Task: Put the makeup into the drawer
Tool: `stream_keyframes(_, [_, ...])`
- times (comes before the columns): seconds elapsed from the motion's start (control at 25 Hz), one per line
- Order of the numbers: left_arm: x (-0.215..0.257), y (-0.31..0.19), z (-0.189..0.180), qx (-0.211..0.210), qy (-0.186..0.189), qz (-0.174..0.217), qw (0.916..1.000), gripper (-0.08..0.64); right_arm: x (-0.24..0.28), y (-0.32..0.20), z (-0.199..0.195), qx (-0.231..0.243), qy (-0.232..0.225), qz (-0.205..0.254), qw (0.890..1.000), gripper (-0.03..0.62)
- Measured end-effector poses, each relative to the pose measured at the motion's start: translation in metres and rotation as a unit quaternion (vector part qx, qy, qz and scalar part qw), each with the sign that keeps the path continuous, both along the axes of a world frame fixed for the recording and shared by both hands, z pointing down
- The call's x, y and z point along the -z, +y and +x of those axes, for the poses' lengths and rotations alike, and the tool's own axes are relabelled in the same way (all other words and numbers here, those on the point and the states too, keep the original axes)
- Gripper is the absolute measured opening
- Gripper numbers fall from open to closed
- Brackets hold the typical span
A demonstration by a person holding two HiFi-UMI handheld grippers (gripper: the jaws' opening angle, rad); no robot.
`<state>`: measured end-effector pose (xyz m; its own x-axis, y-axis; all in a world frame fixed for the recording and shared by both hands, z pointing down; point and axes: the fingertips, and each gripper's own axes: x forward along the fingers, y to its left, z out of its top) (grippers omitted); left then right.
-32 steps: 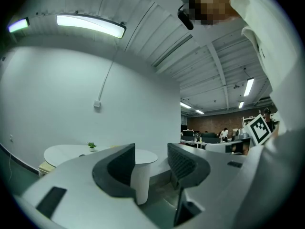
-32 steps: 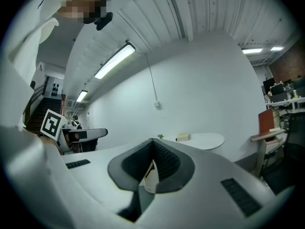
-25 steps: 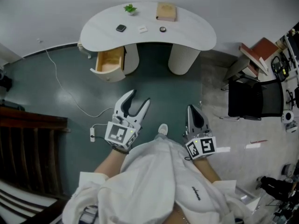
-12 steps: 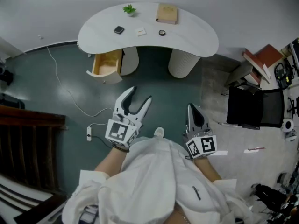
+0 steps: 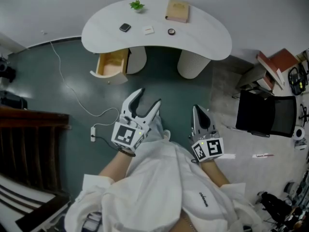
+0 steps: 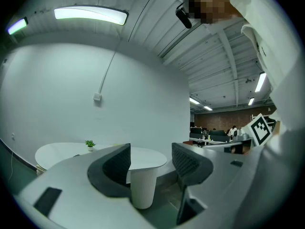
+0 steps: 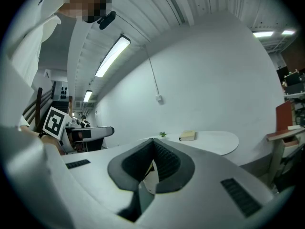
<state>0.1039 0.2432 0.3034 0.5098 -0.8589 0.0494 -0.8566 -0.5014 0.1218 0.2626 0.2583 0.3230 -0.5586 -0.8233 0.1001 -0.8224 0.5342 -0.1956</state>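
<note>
The drawer (image 5: 112,63) stands pulled out under the left end of the white curved table (image 5: 207,40). The makeup lies on the tabletop in a loose row, well apart from both grippers: a dark squarish compact (image 5: 125,27), a small flat white piece (image 5: 149,30) and a little round dark-rimmed pot (image 5: 171,31), all too small to make out further. Lower down, the left gripper (image 5: 148,96) has its jaws spread wide, having just been opening, with nothing between them, while the right gripper (image 5: 197,111) has its jaws closed together on nothing.
</note>
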Motion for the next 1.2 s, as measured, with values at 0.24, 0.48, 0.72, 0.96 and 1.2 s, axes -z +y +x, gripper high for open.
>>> stream_keyframes(0.24, [-0.005,-0.04,-0.001,-0.011,-0.001,-0.001,0.9999,0.27,-0.003,-0.036,-0.008,-0.003,0.005,0.002,1.0,0.017])
stream_keyframes(0.48, [-0.011,-0.093,-0.011,-0.022,-0.001,-0.009,0.9997,0.285,-0.003,-0.086,-0.024,-0.006,0.008,0.001,1.0,0.017])
stream_keyframes(0.72, [-0.015,-0.148,-0.025,-0.038,-0.003,-0.014,0.9992,0.291,-0.003,-0.139,-0.044,-0.012,0.014,0.002,1.0,0.017])
stream_keyframes(0.96, [-0.025,-0.199,-0.037,-0.055,-0.007,-0.021,0.9982,0.291,-0.007,-0.19,-0.063,-0.019,0.02,0.0,1.0,0.017])
stream_keyframes(1.2, [-0.039,-0.234,-0.045,-0.078,-0.004,-0.028,0.9965,0.291,-0.015,-0.224,-0.08,-0.032,0.027,-0.006,0.999,0.017])
